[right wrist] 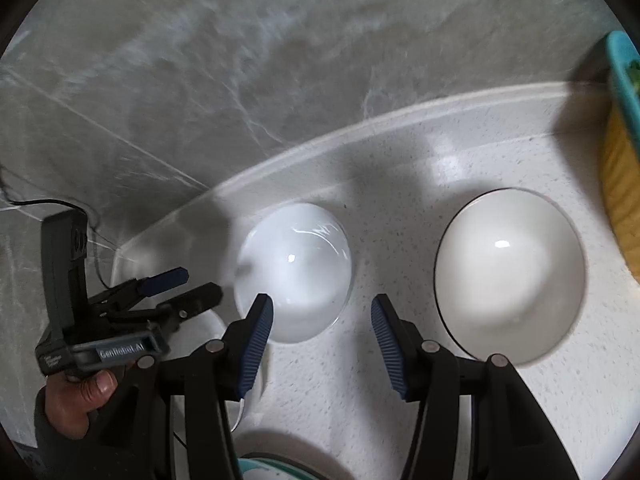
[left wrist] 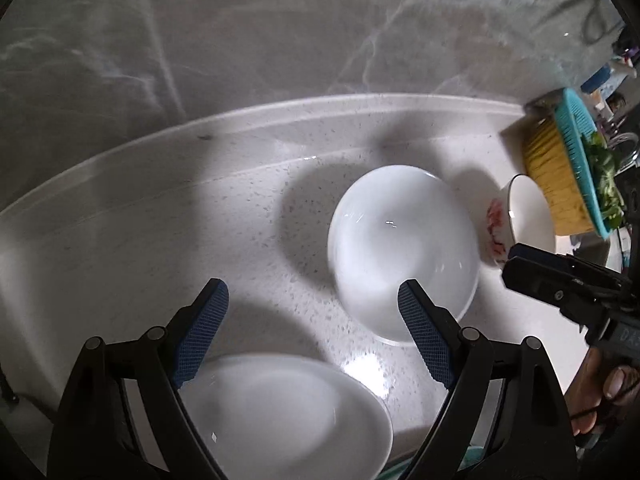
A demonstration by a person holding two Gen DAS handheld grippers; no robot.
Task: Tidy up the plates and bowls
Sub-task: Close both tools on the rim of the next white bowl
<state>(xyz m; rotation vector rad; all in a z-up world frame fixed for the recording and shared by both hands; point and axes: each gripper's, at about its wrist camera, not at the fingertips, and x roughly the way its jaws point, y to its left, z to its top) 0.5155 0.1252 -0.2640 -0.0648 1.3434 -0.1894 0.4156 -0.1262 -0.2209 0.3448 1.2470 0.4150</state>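
1. The left claw (left wrist: 312,300) stands wide apart with nothing between its blue-padded fingers (left wrist: 202,332); it hangs above the white speckled stone counter (left wrist: 160,240)
2. The right claw (right wrist: 322,316) is about half open and also empty – only bare counter (right wrist: 400,168) shows between its ribbed blue pads (right wrist: 256,348)
3. A plain white glossy bowl (left wrist: 402,248) sits upright on the counter, just ahead of the left claw's right finger; in the right wrist view the same bowl (right wrist: 294,272) lies just beyond the right claw's left finger, which overlaps its near rim in the picture
4. A white bowl with a dark rim and red pattern on its outside (left wrist: 524,216) stands right beside the plain bowl, to its right; from the right wrist view this bowl (right wrist: 510,276) sits apart from the plain one, with bare counter between them
5. A white glossy plate (left wrist: 280,416) lies at the near edge of the left wrist view, under the left claw's left finger
6. A teal plastic colander holding green leaves (left wrist: 588,168) rests on a yellow ribbed container (left wrist: 548,172) – both just behind the patterned bowl
7. Grey marbled wall tile (left wrist: 280,32) rises behind the counter's raised back edge
8. Each claw is held by a person's hand (right wrist: 80,396)
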